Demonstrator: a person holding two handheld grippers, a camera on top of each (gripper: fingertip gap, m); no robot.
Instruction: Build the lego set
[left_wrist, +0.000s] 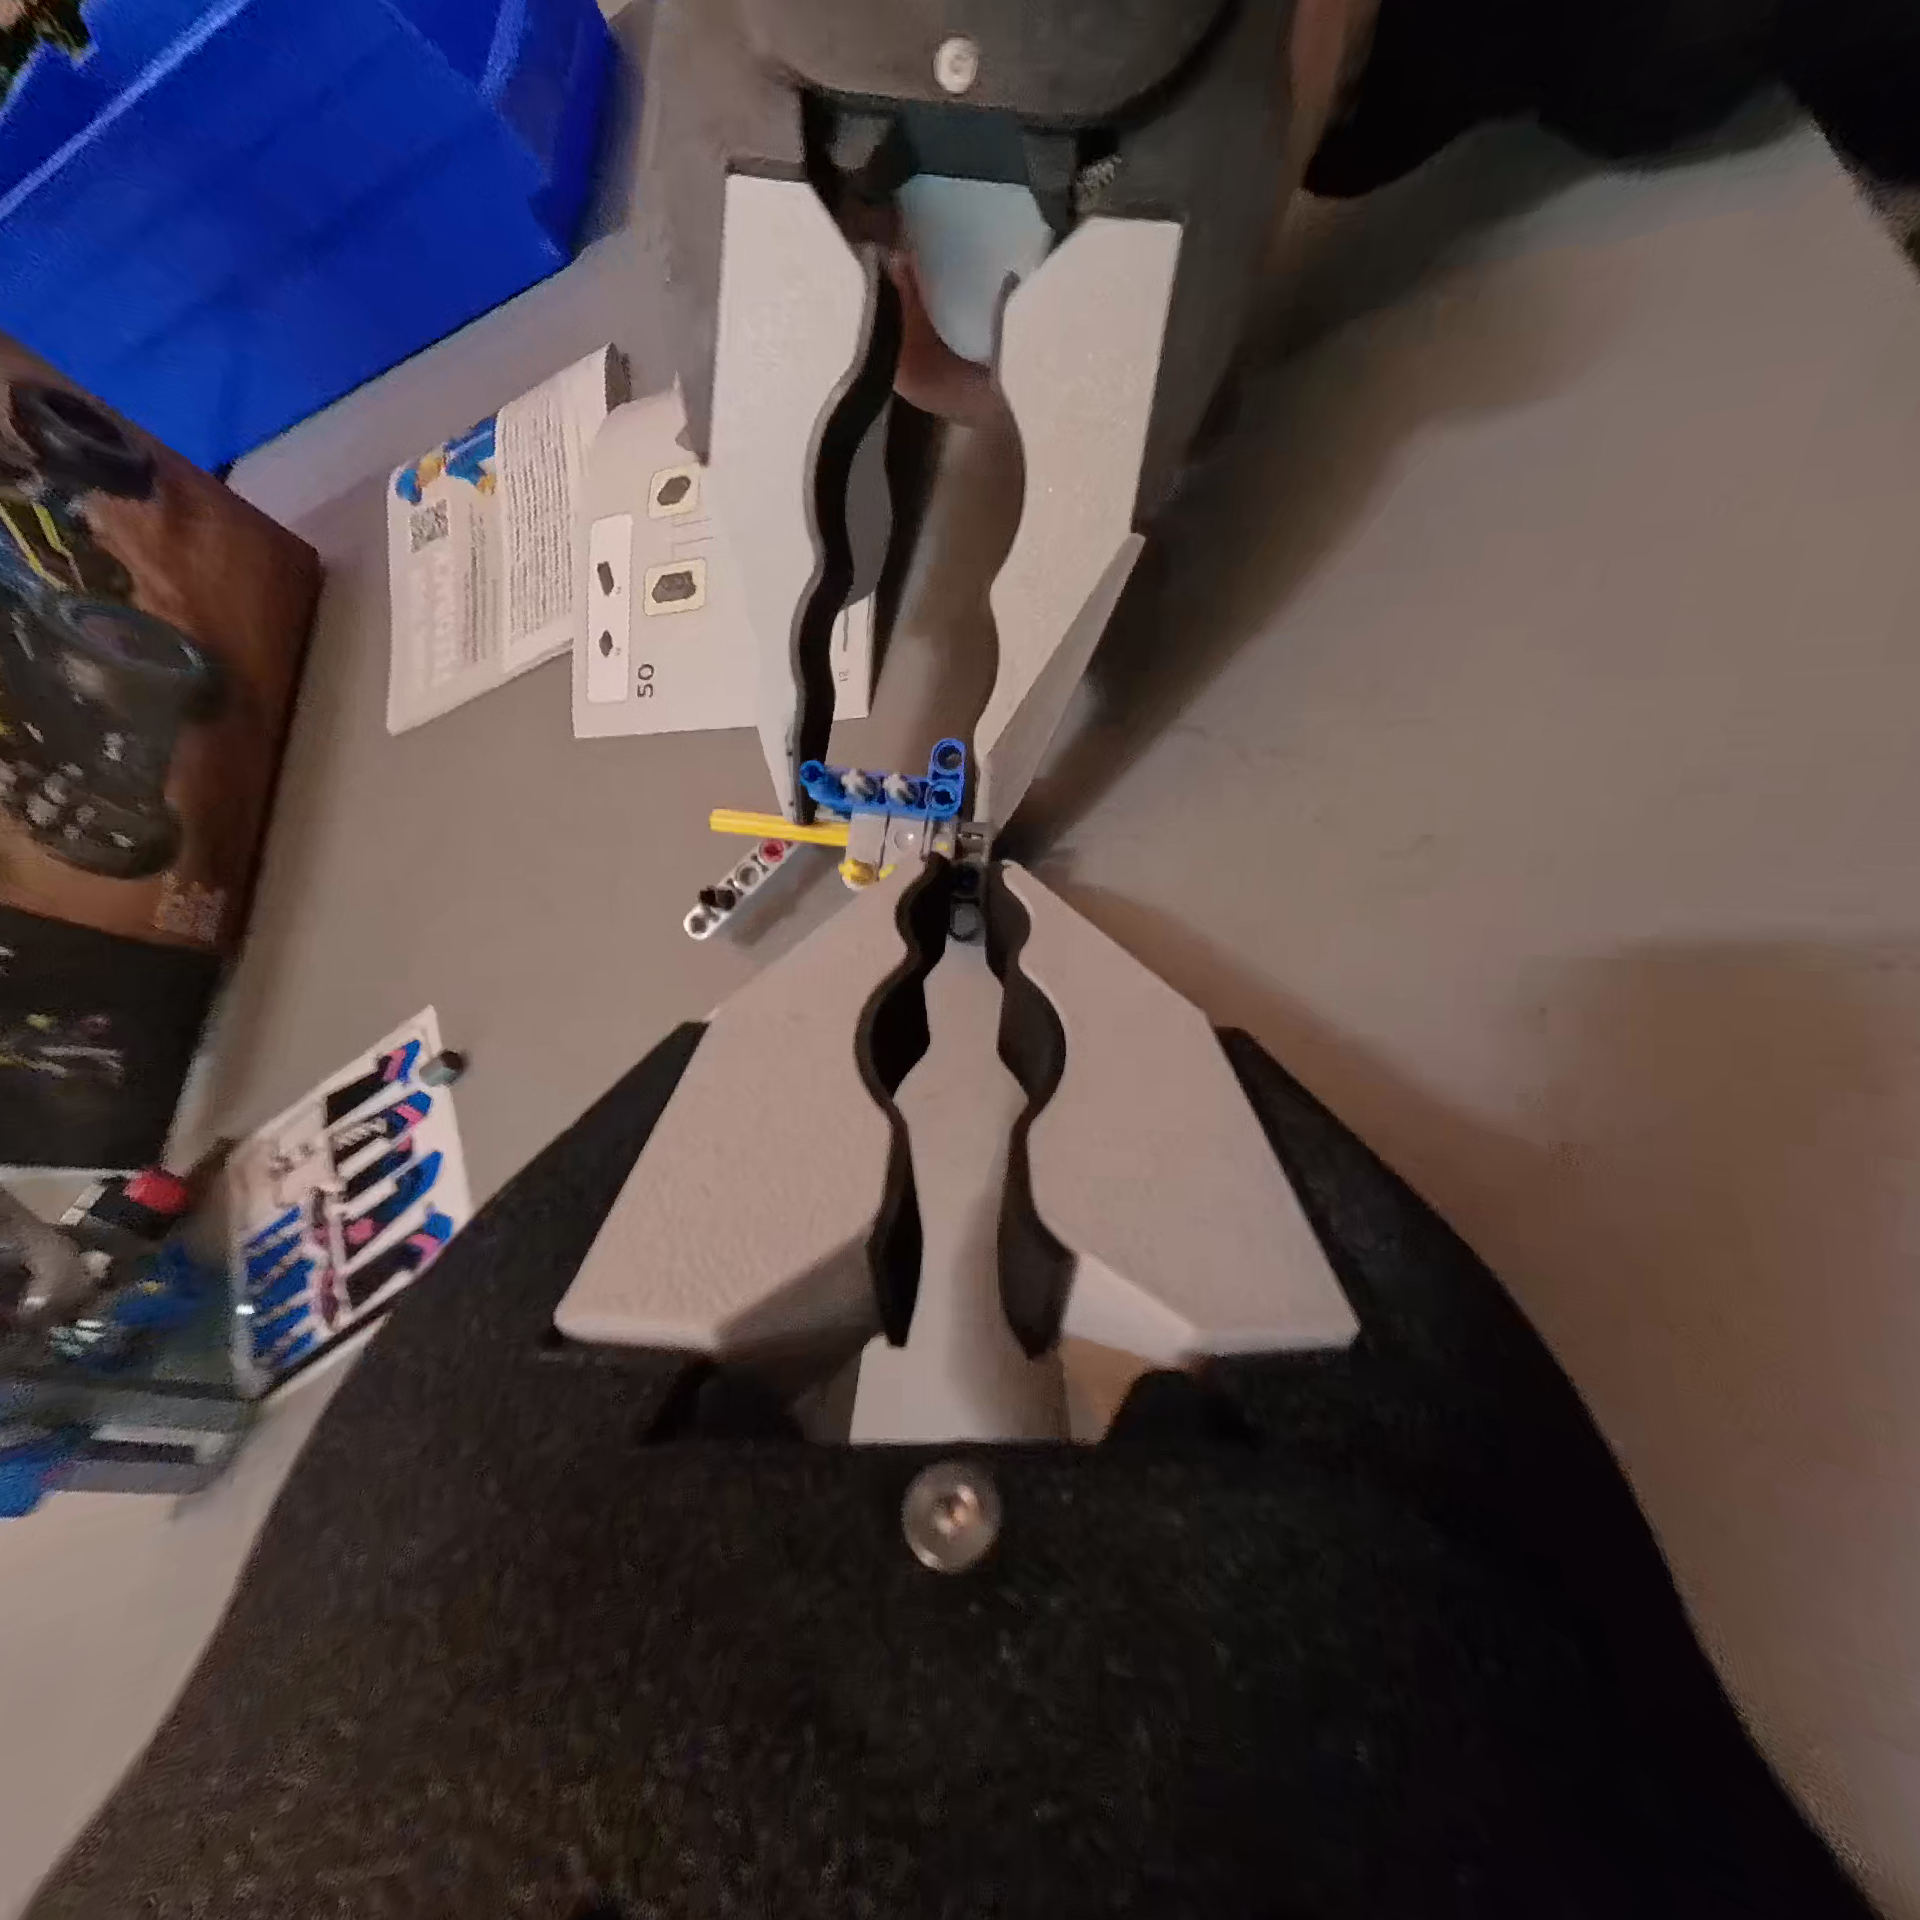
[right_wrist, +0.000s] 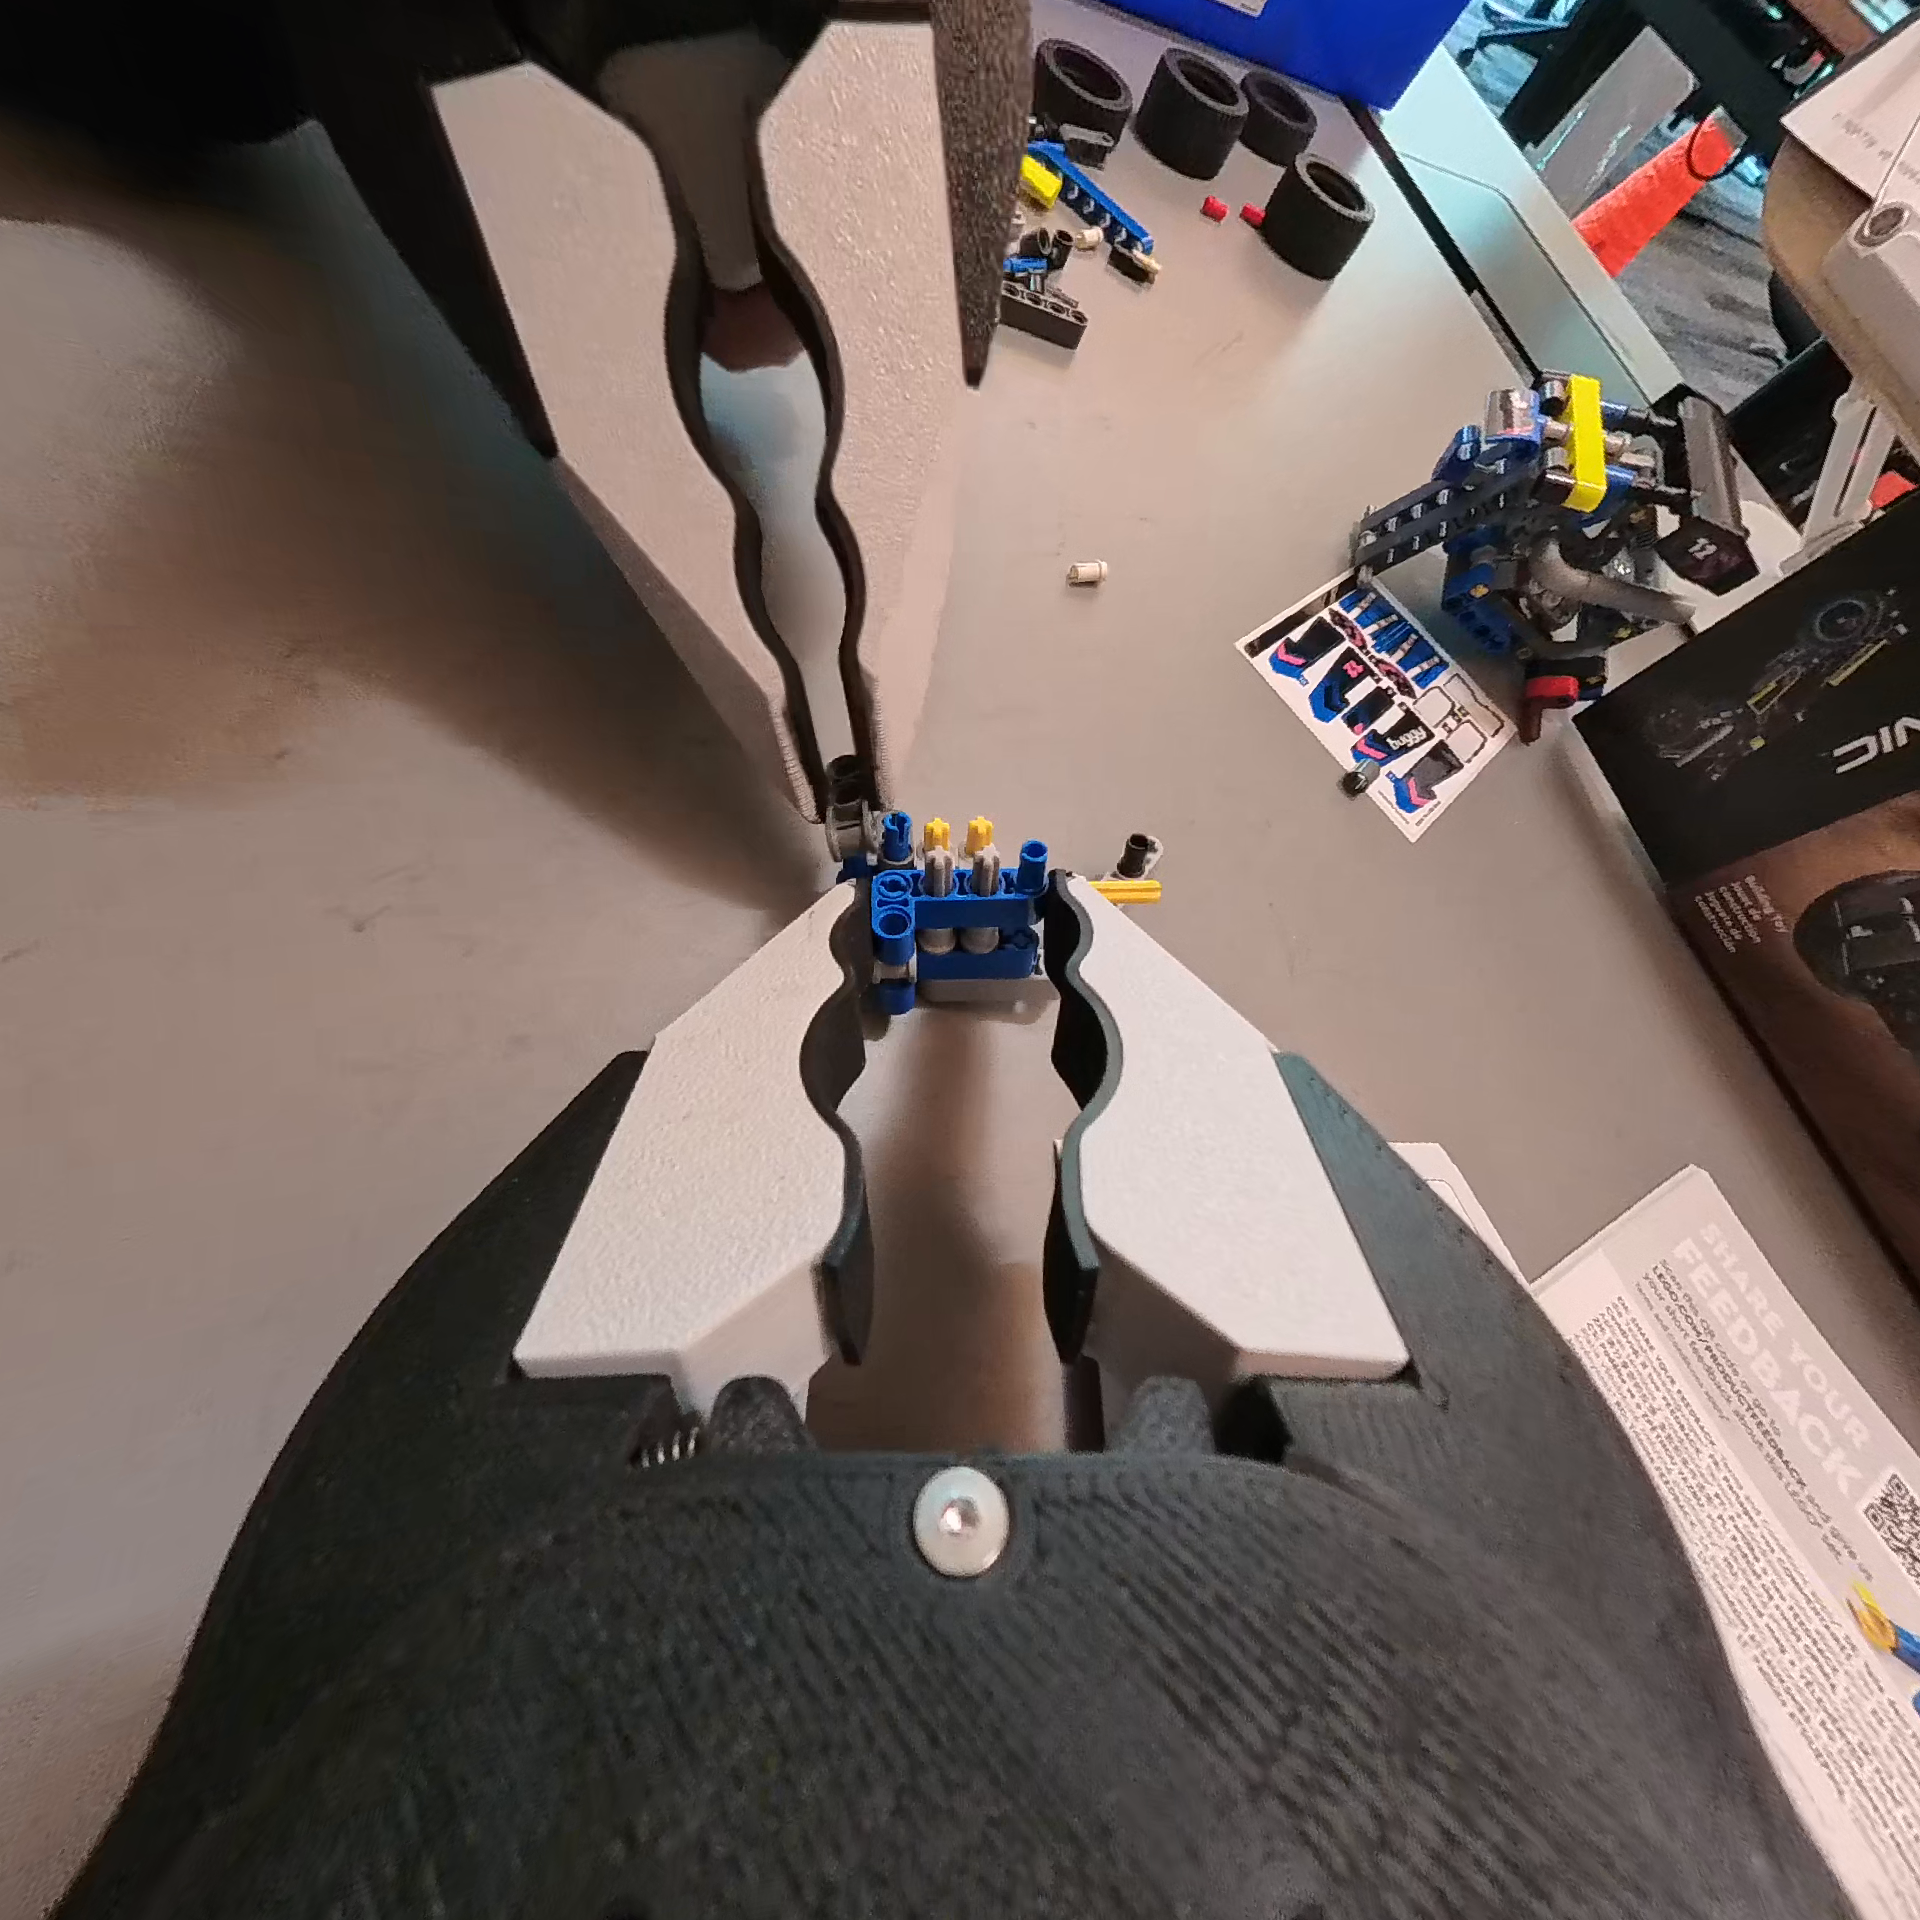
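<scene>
Tongs-wise, right tongs (right_wrist: 961, 940) clamp the blue sub-assembly (right_wrist: 951, 914) just above the counter (right_wrist: 1091, 436) while left tongs (left_wrist: 964, 883) pinch a small black connector (left_wrist: 964, 906) at its corner, so I'd hold blue steady and push straight.

**Grey table and what lies on it**

The grey table (right_wrist: 1195, 436) carries a sticker sheet (right_wrist: 1371, 691). Just beyond the sheet stands a partly built blue model (right_wrist: 1538, 520), one beam touching the sheet's far corner. Farther off lie 4 black tyres (right_wrist: 1190, 99) and loose pieces (right_wrist: 1070, 239). A small white pin (right_wrist: 1088, 571) lies left of the sheet. The product box (right_wrist: 1787, 790) sits right of it; a leaflet (right_wrist: 1745, 1475) lies nearer the camera.
</scene>
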